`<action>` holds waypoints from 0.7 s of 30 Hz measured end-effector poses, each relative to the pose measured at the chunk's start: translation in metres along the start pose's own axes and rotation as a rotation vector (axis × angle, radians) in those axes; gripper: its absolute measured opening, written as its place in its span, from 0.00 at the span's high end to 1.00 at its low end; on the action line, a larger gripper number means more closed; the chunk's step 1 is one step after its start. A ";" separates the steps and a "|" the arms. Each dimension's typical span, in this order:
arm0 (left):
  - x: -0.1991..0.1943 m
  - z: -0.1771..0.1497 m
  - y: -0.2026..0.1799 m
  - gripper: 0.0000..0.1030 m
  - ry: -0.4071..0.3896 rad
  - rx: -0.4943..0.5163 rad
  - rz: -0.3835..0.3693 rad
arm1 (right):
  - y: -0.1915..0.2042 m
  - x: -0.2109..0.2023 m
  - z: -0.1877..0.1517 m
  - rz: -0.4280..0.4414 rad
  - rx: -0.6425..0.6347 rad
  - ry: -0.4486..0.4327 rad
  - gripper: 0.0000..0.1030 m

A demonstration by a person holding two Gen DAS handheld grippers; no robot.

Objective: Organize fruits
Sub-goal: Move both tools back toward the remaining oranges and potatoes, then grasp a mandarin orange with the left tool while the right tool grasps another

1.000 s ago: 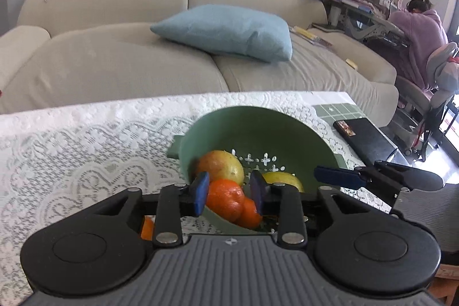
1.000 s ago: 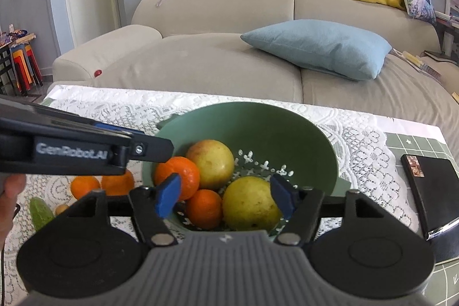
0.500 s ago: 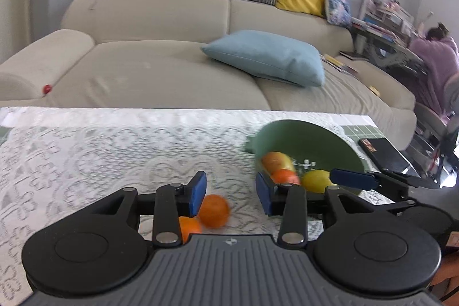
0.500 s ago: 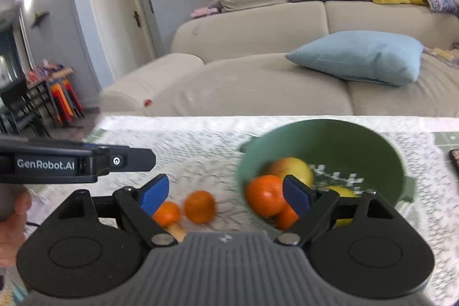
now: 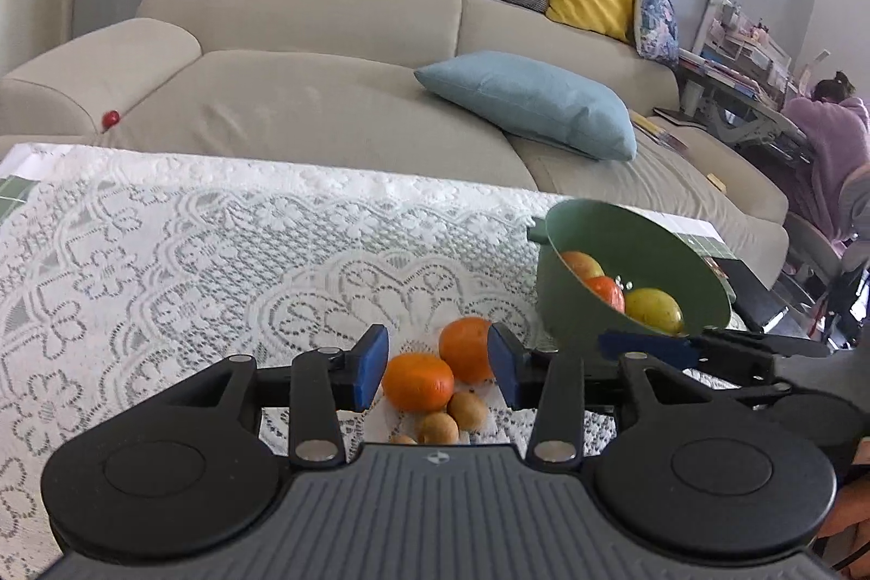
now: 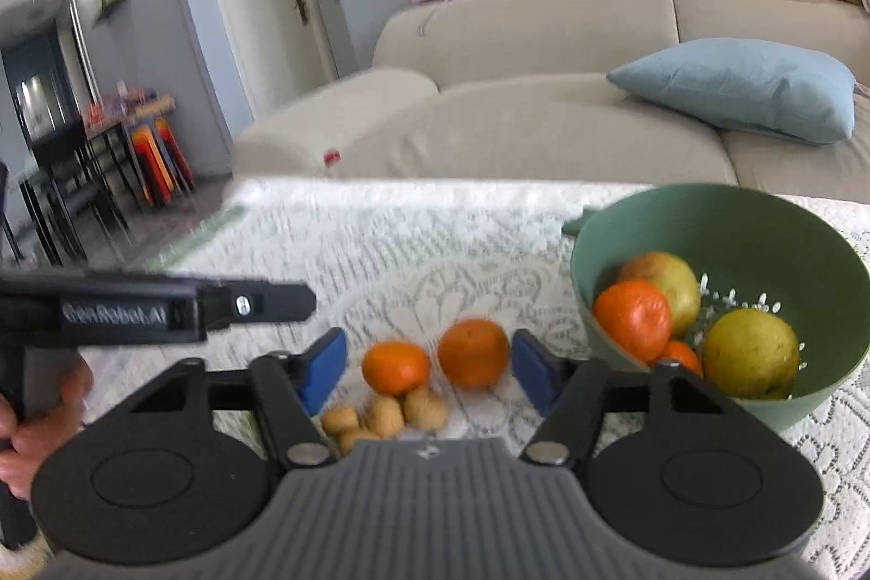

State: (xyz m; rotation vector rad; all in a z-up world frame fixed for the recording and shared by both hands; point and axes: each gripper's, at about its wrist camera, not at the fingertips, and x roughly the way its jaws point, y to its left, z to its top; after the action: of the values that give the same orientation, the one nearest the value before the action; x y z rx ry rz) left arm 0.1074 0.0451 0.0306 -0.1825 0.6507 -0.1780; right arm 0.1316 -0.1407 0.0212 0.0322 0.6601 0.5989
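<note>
Two loose oranges [image 5: 417,381] [image 5: 467,350] lie on the lace tablecloth with several small brown fruits [image 5: 466,409] in front of them. My left gripper [image 5: 437,370] is open and empty, its blue pads either side of the oranges. My right gripper [image 6: 429,370] is open and empty, framing the same oranges [image 6: 396,367] [image 6: 474,351] and brown fruits [image 6: 385,414]. The green colander bowl [image 6: 772,221] to the right holds oranges [image 6: 633,320], an apple [image 6: 674,281] and a yellow-green fruit [image 6: 753,351]. The bowl also shows in the left wrist view [image 5: 565,303].
The lace-covered table [image 5: 190,254] stretches left and back. A beige sofa [image 5: 326,14] with a blue cushion [image 5: 533,107] stands behind it. A dark flat object [image 5: 753,289] lies right of the bowl. The left gripper's body [image 6: 163,311] crosses the right wrist view.
Both grippers have swung left from the bowl to the loose oranges on the cloth. The left gripper's pads have opened wider.
</note>
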 end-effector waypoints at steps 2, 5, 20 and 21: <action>0.005 -0.005 0.002 0.51 0.005 0.013 -0.011 | -0.002 0.007 -0.005 -0.016 0.001 0.026 0.61; 0.014 -0.013 0.001 0.51 0.013 0.050 -0.006 | -0.006 0.017 -0.009 -0.033 0.006 0.053 0.68; 0.059 -0.026 0.007 0.38 0.088 0.025 -0.006 | -0.022 0.038 -0.022 -0.094 0.035 0.077 0.66; 0.062 -0.027 0.007 0.38 0.091 0.022 0.001 | -0.023 0.039 -0.022 -0.091 0.040 0.080 0.66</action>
State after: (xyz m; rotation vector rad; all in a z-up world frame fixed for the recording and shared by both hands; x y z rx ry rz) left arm 0.1403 0.0348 -0.0279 -0.1540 0.7388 -0.1931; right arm 0.1547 -0.1426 -0.0236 0.0155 0.7474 0.5015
